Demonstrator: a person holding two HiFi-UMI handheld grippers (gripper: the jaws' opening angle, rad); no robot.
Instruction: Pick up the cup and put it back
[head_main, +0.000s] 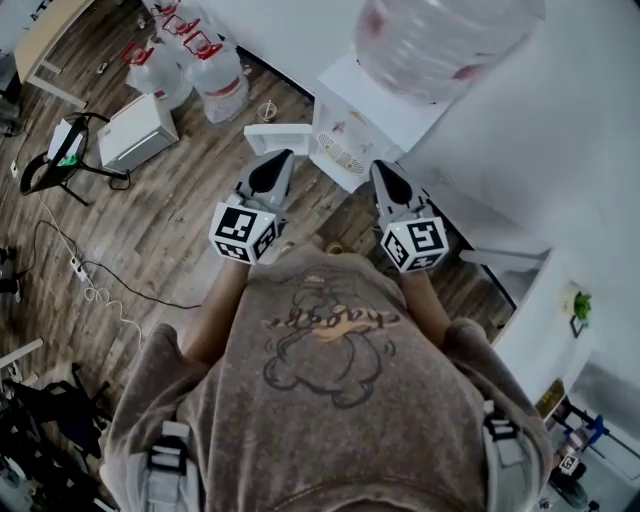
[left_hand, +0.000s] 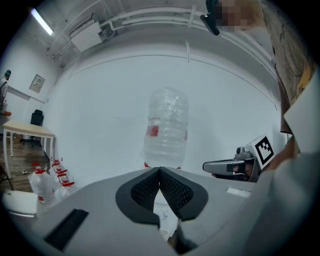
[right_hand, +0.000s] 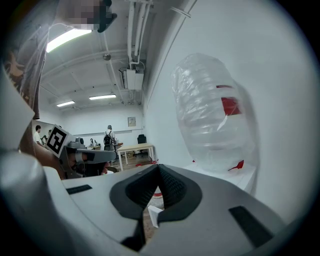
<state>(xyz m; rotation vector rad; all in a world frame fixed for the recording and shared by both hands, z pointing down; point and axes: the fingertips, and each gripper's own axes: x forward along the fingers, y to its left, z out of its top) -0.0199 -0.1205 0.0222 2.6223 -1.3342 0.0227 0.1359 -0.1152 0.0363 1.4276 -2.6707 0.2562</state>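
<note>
Left gripper (left_hand: 159, 171) and right gripper (right_hand: 159, 169) both pinched closed, empty; water dispenser (head_main: 345, 118) just ahead.

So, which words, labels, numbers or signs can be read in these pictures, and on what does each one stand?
None can be read.
Shirt print: cursive word, too blurred.
Red label on the water bottle: too blurred.
Marker cubes: square patterns only, no letters.
</note>
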